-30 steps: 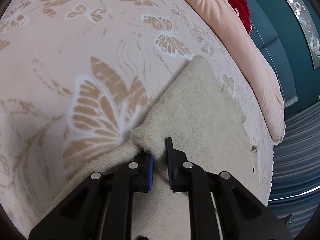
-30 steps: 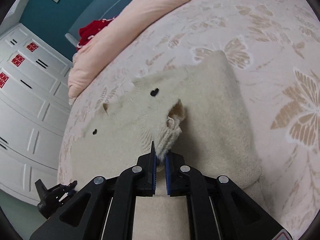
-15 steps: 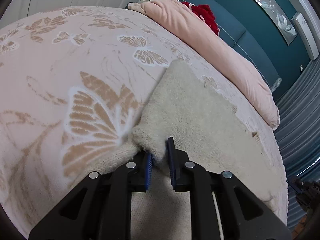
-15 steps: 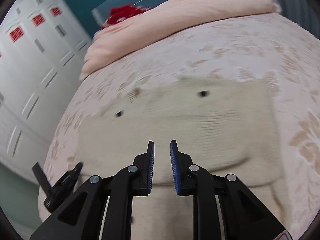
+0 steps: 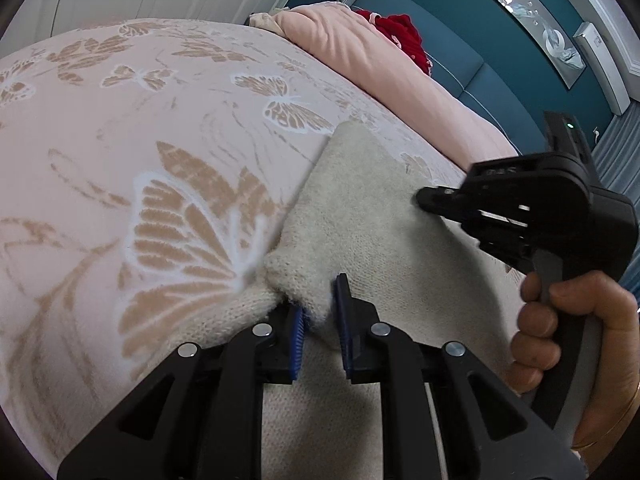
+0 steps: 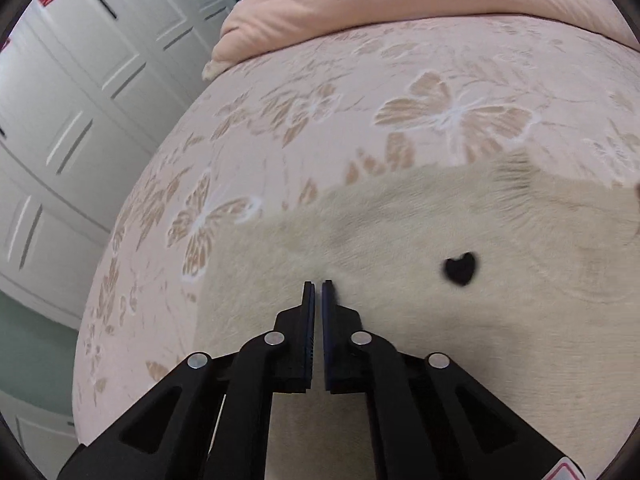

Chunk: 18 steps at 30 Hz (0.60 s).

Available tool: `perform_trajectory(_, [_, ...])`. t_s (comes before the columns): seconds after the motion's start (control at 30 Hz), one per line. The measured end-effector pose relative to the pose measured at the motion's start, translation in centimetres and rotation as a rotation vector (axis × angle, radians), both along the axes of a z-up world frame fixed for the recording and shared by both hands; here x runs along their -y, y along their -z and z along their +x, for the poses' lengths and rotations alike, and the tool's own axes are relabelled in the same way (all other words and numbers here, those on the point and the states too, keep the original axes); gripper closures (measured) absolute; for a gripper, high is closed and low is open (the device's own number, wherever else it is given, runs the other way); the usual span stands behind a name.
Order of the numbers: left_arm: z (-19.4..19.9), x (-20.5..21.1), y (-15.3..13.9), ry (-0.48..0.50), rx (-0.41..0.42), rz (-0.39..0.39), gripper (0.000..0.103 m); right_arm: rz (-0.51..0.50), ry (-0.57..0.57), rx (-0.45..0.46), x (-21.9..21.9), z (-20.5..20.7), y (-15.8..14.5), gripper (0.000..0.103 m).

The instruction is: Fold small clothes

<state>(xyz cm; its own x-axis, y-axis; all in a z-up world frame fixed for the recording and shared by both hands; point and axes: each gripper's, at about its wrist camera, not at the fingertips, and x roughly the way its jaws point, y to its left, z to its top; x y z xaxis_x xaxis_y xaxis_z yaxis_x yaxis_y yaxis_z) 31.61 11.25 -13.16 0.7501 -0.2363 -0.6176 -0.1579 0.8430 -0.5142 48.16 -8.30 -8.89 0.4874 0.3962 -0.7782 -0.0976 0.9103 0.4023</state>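
A cream knitted garment (image 5: 372, 208) lies on the bed, partly folded over itself. My left gripper (image 5: 320, 312) is shut on a bunched fold at its left edge. In the right wrist view the same garment (image 6: 420, 248) shows a small black heart (image 6: 461, 269). My right gripper (image 6: 318, 286) hovers over the garment with its jaws nearly together and nothing between them. It also shows in the left wrist view (image 5: 424, 200), held by a hand at the right.
The bed cover (image 5: 140, 168) is pink with tan butterflies. A pink duvet (image 5: 384, 64) and a red item (image 5: 404, 32) lie at the head of the bed. White wardrobe doors (image 6: 72, 92) stand beside the bed.
My right gripper let go of the garment's bunched fold, swung left across the garment and closed its jaws. It came into the left wrist view. My left gripper kept its hold.
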Motion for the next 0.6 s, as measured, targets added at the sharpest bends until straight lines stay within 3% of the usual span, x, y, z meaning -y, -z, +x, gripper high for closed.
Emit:
perform_trajectory(0.07, [0.0, 0.0, 0.0, 0.000, 0.002, 0.001, 0.088, 0.032, 0.025, 0.047, 3.6, -2.3, -1.2, 0.090])
perform_trajectory(0.13, [0.0, 0.0, 0.0, 0.001, 0.004, 0.003, 0.088, -0.016, 0.072, 0.079, 8.0, -5.6, -1.5, 0.090])
perform_trajectory(0.23, [-0.1, 0.1, 0.0, 0.000, 0.004, 0.006, 0.088, -0.092, 0.272, 0.132, 16.3, -11.9, -1.8, 0.082])
perform_trajectory(0.3, [-0.1, 0.2, 0.0, 0.000, 0.002, 0.010, 0.088, -0.093, 0.448, 0.147, 22.3, -15.9, -2.0, 0.037])
perform_trajectory(0.33, [0.0, 0.2, 0.0, 0.000, 0.000, 0.013, 0.088, -0.081, 0.516, 0.134, 24.8, -17.1, -1.7, 0.034])
perform_trajectory(0.43, [0.1, 0.4, -0.2, -0.001, -0.007, 0.027, 0.088, 0.001, 0.515, 0.054, 28.2, -17.3, -0.3, 0.035])
perform_trajectory(0.53, [0.2, 0.7, -0.5, -0.003, -0.027, 0.055, 0.088, 0.017, 0.462, 0.038, 27.5, -16.1, 0.4, 0.041])
perform_trajectory(0.6, [0.6, 0.9, -0.8, -0.001, -0.056, 0.081, 0.088, 0.047, 0.402, -0.013, 26.3, -14.9, 1.2, 0.092])
